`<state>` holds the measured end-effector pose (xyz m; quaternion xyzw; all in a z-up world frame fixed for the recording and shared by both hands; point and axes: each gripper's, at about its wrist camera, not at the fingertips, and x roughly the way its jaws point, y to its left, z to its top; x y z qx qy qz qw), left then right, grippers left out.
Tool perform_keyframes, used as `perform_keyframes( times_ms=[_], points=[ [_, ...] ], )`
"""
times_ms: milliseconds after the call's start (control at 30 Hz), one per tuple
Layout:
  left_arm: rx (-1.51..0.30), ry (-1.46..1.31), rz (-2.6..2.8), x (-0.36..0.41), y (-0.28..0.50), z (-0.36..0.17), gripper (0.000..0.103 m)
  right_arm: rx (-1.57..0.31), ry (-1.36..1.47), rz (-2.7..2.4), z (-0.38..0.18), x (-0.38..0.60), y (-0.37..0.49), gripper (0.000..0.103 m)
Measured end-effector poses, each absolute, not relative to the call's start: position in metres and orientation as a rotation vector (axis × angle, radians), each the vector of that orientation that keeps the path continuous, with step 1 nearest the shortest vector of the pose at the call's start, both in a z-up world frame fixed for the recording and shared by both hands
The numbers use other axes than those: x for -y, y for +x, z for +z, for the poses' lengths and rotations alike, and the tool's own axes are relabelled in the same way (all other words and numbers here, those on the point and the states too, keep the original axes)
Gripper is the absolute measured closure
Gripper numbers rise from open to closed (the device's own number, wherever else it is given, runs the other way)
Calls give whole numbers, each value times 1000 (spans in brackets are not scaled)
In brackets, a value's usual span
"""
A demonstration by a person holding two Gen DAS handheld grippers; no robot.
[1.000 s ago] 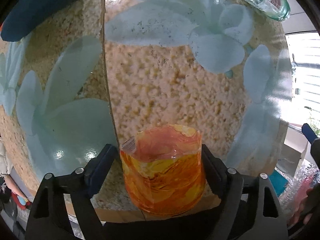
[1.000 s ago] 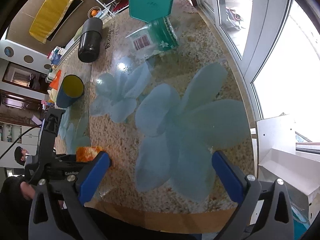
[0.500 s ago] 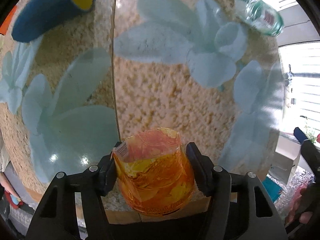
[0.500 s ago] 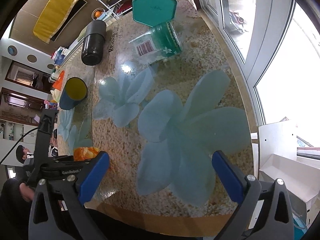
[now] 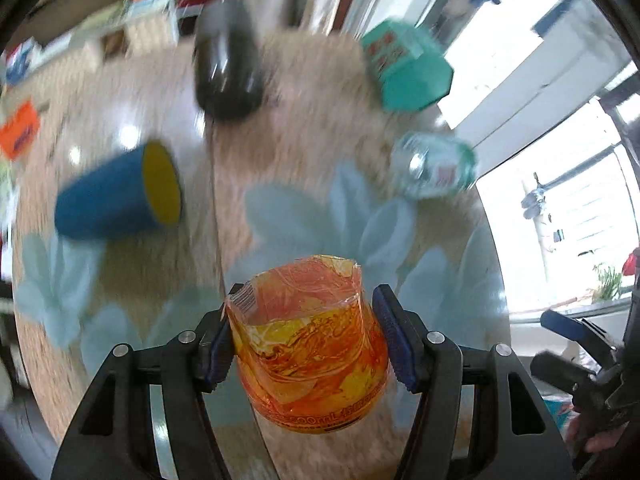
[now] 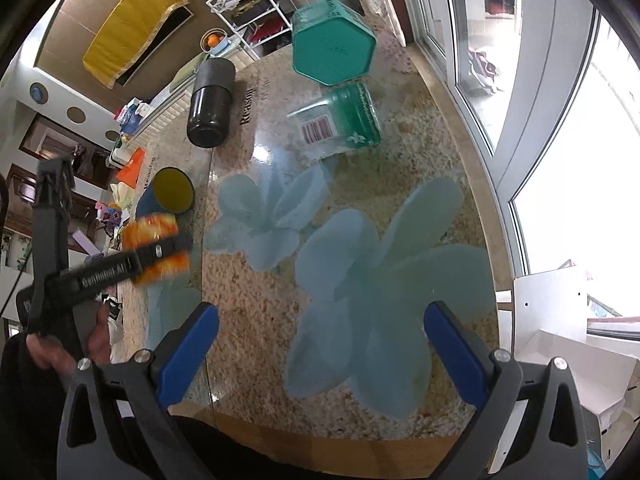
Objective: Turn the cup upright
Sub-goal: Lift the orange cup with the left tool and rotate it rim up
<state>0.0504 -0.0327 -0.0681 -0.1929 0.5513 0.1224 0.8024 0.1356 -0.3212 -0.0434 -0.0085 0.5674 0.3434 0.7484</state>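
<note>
My left gripper is shut on an orange and yellow swirled cup and holds it off the table, base end pointing away from the camera. The right wrist view shows the same cup lifted at the left, clamped in the left gripper. My right gripper is open and empty, low over the blue flower pattern near the table's front edge. The left wrist view is blurred by motion.
A blue cup with yellow inside lies on its side at the left. A black cylinder, a teal hexagonal box and a clear green-labelled jar lie at the back. Windows run along the right edge.
My left gripper closed on the orange cup and lifted it off the table, tilting upward so the far objects came into view. The right gripper stayed open and barely moved.
</note>
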Motion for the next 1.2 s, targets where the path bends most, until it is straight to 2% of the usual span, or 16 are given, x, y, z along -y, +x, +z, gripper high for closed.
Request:
perform_keyframes(
  times_ms=[200,700,1200],
  points=[
    [-1026,-308,212,41,59,-65,35,-1237,-66,743,-46,325,127,0],
    [-822,-56,247,71,46,-116,34,-1246,-145,654,-60,351,112,0],
    [-869,-108,240,79,28,-140,32,-1263,-188,635,-67,355,106,0]
  ],
)
